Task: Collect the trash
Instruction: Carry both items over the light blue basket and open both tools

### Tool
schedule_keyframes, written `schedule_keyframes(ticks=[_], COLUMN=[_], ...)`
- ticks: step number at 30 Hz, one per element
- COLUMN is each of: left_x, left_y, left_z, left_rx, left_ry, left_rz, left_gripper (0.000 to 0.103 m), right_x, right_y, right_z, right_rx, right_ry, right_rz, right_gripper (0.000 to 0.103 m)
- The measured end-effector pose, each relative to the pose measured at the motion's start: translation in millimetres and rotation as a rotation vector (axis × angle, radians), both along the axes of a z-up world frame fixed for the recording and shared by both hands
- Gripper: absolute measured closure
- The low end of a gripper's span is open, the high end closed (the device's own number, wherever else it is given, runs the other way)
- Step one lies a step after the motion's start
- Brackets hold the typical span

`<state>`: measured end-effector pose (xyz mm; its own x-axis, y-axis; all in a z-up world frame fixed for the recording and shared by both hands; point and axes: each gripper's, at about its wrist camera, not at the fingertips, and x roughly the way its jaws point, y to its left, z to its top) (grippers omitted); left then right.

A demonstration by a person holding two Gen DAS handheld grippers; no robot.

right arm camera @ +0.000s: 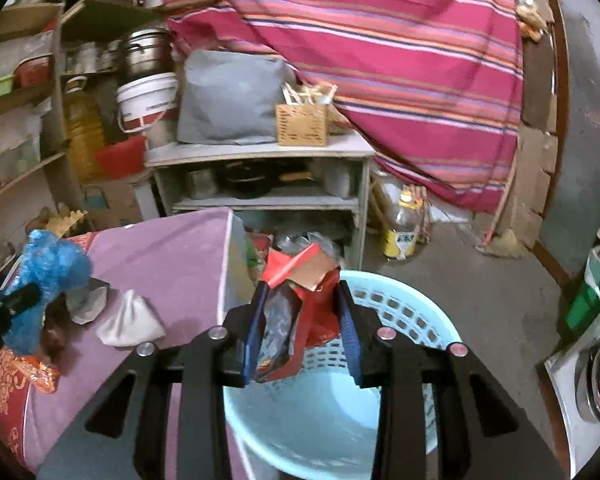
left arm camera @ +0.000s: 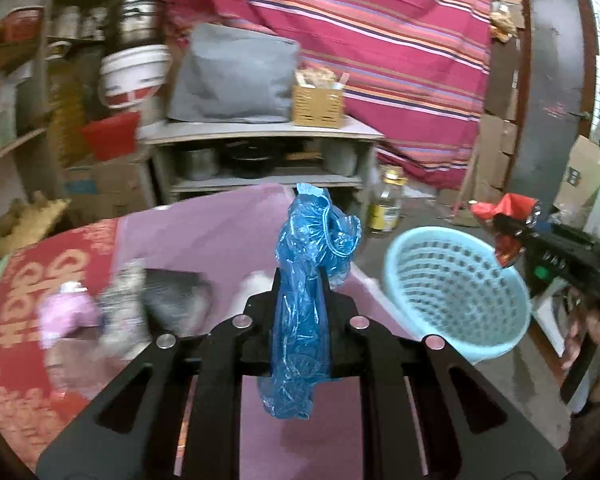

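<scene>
While the left gripper has its jaws clenched on a crumpled blue plastic bag above the purple-covered bed, the right gripper grasps red and dark wrappers over the light blue perforated basket, which stands on the floor beside the bed. A white crumpled piece lies on the cover.

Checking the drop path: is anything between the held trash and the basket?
Nothing visible. The right tool holds the red wrapper directly over the open basket. The left tool grips the blue bag above the bed, with only clear air toward the basket.
</scene>
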<state>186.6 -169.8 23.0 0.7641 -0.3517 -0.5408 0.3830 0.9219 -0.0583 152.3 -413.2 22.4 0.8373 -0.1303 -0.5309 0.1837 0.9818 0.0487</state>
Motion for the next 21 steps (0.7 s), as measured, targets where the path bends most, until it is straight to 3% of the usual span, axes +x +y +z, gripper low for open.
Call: schedule_keyframes(ticks=[3,7,16,19,21], left_x=[6.3,18.3,36.4,37.4,37.9], left_y=[-37.7,-82.2,-149.4,-159.5,-164.6], left_z=[-7.4,-21.0,-39.1,-38.5,-38.0], left_rx=[-0.009,-0.007,0.017,0.019,0.03], left_ry=[0.017,0.057,0.098,0.097,0.088], left_rz=[-0.047,-0.097,-0.168,-0.186,-0.188], left_gripper=[0.09,0.09,0.089,0.081,0.061], right_x=[-0.5,-6.0,-8.6,-10.8,-11.7], right_y=[-10.9,-31.5,-66.5,-78.8,-80.9], right_z=[-4.4,-6.3,-18.2,-21.1,-22.7], right_rx=[-0.027,0.009,0.045,0.08,0.079], right_ry=[0.013,0.005,0.02,0.015,0.016], right_rz=[-0.027,-0.051,-0.107,-0.131,-0.138], right_gripper=[0.069,0.069,0.069,0.069,0.069])
